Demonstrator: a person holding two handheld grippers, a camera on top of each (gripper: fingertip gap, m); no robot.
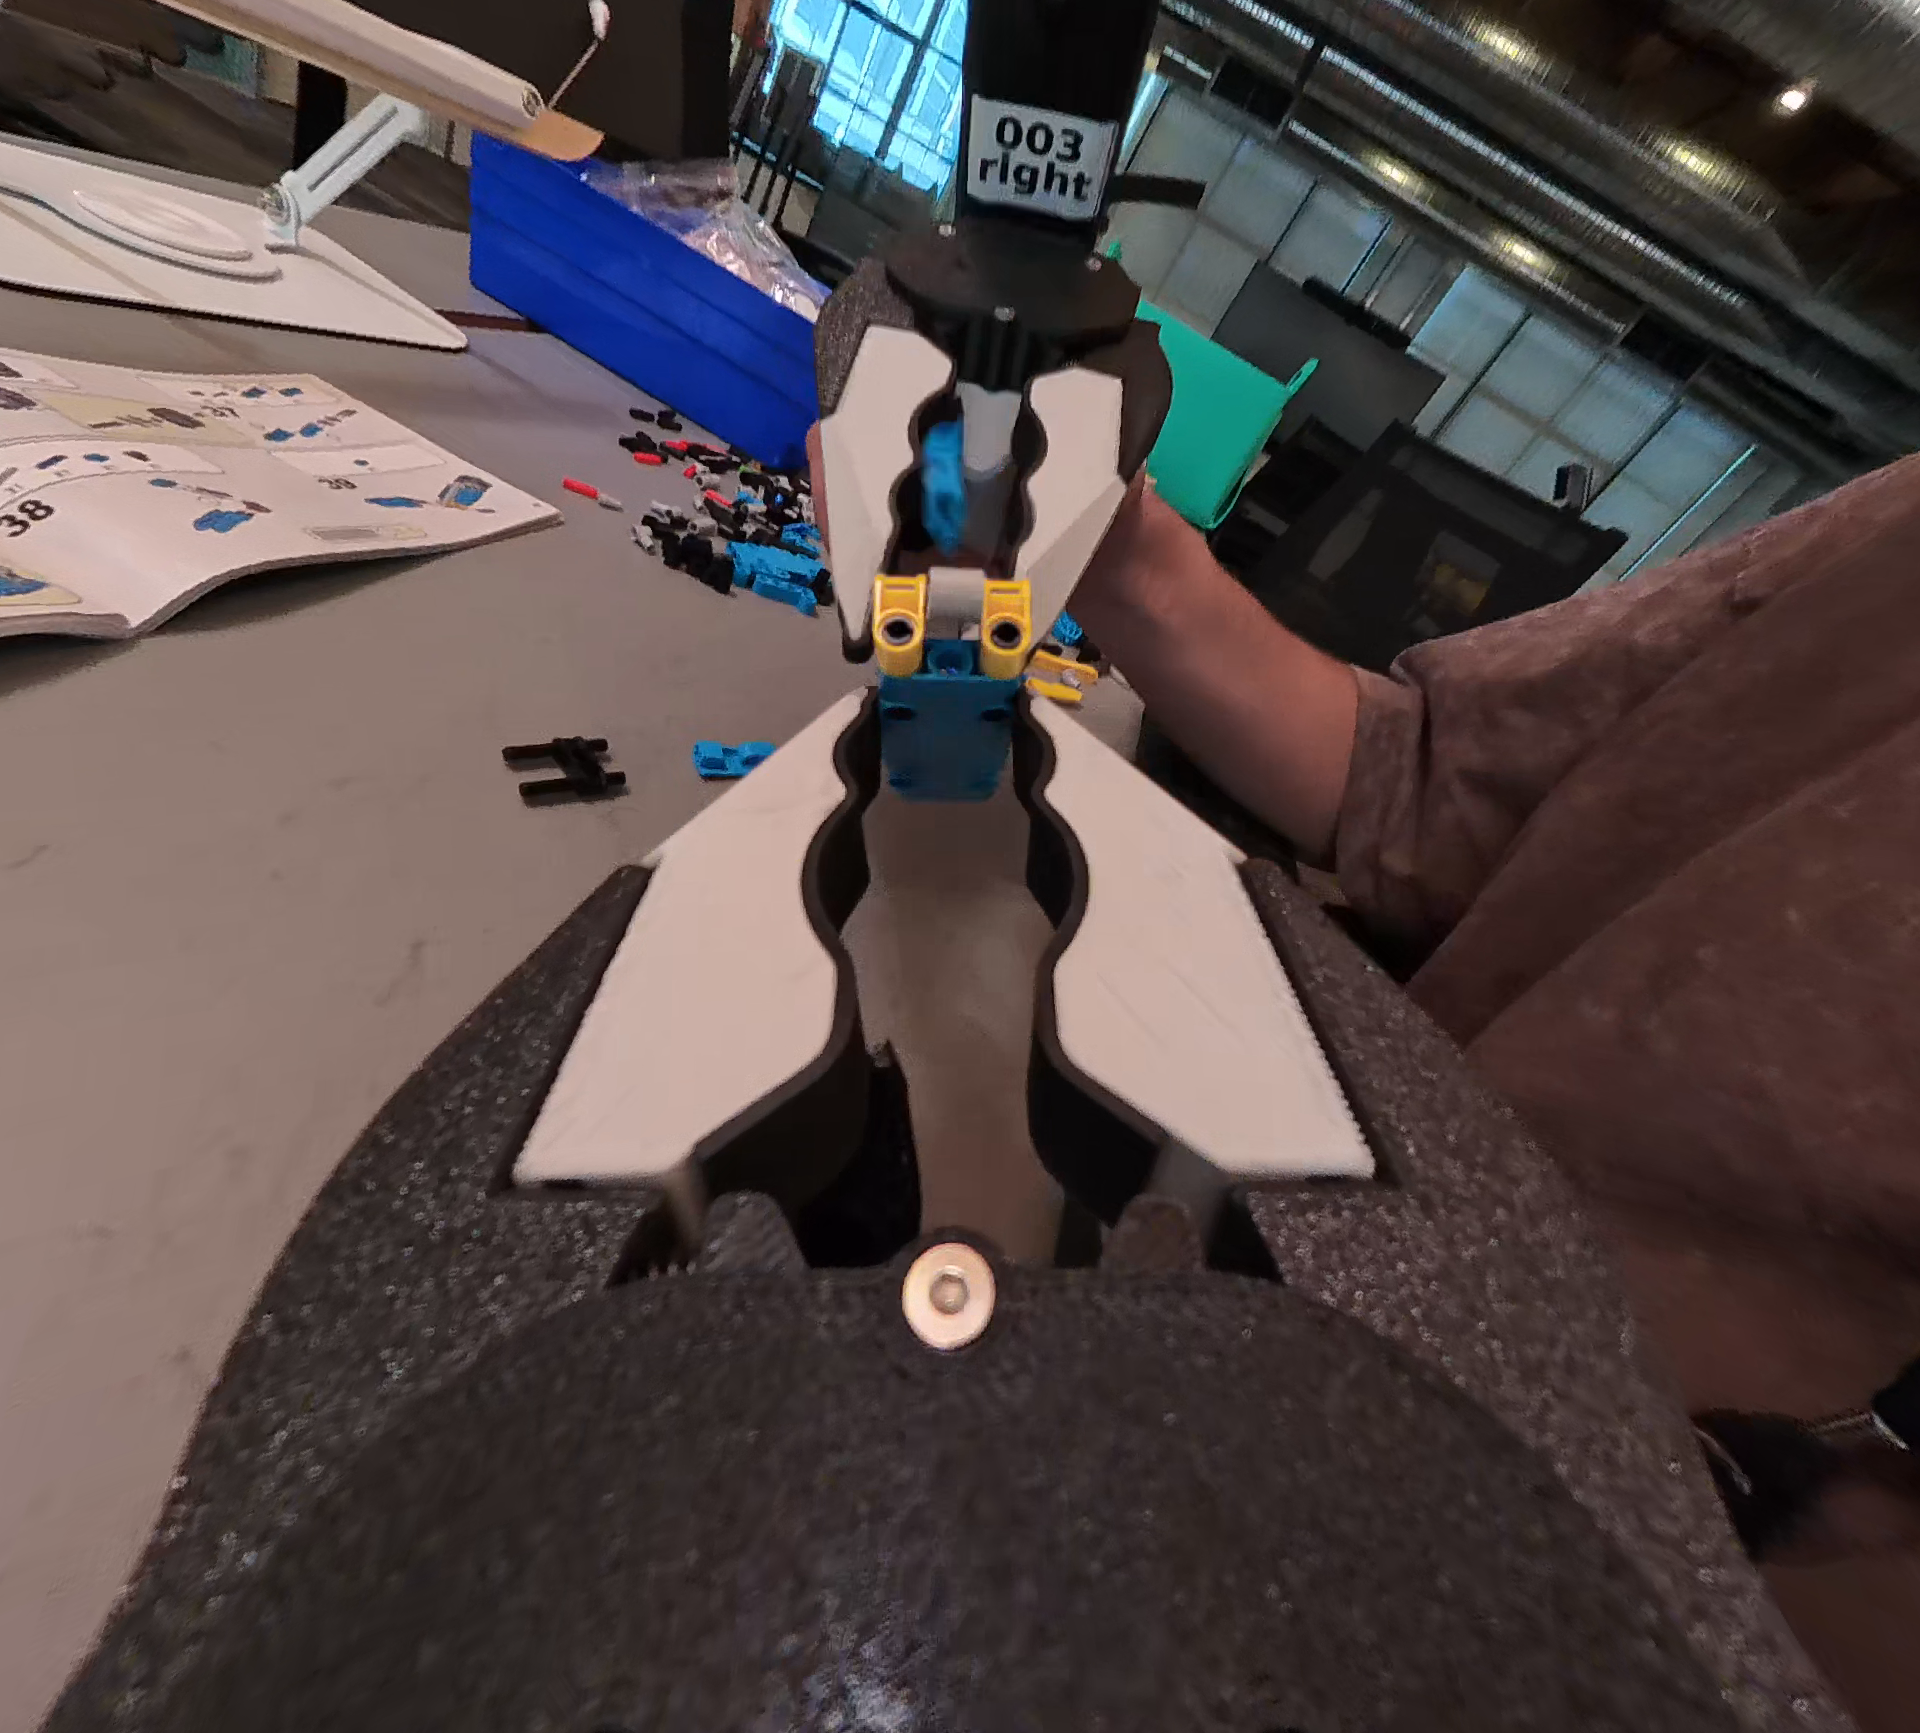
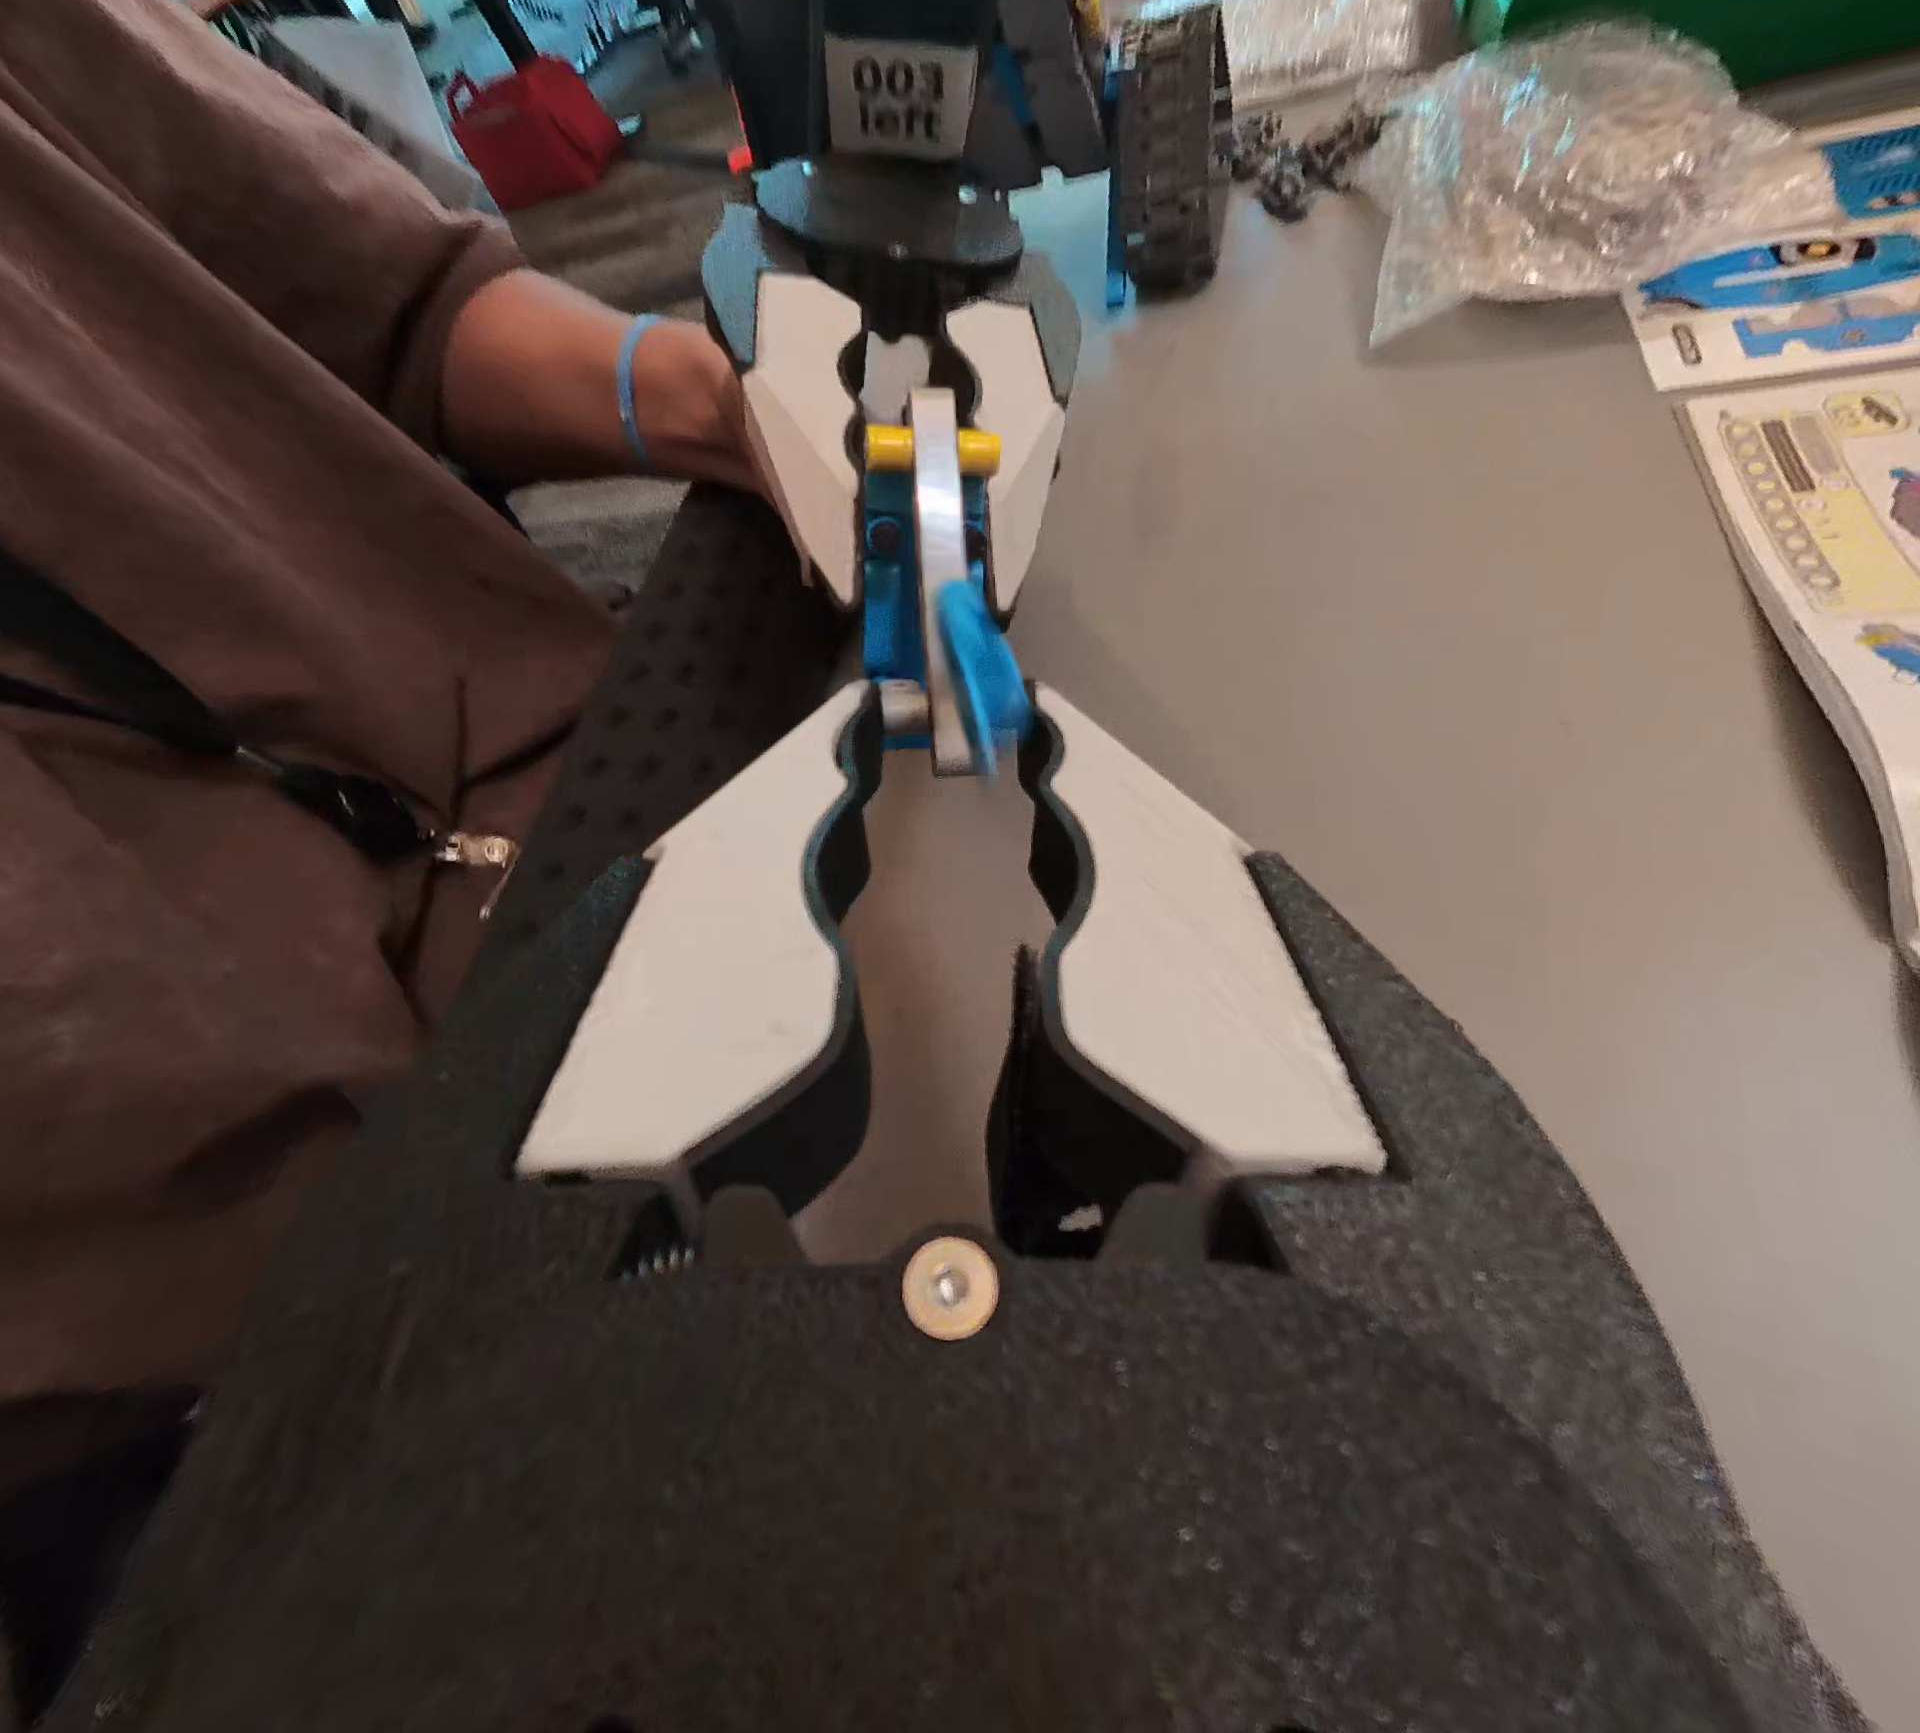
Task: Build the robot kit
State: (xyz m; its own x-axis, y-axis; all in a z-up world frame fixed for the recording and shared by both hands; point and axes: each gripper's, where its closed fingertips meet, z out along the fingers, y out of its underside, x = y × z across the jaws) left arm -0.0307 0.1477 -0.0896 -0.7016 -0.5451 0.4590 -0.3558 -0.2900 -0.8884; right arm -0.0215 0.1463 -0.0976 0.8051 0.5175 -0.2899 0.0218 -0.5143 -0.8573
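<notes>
Over the grey table (image 1: pixel 260 956), with an open instruction booklet (image 1: pixel 208 478) and a blue bin (image 1: pixel 623 281) at its far side, the two grippers meet tip to tip. The left gripper (image 1: pixel 945 733) is nearly closed, its tips pinching the blue base of a small build (image 1: pixel 945 738) held in the air. The right gripper (image 2: pixel 951 717) is closed to a narrow gap on the other end (the grey beam (image 2: pixel 940 520) and a blue part). Loose pieces (image 1: pixel 727 530) lie near the bin. Motion blur hides how the blue part joins the beam, and each gripper's fingers cover the contact faces.
</notes>
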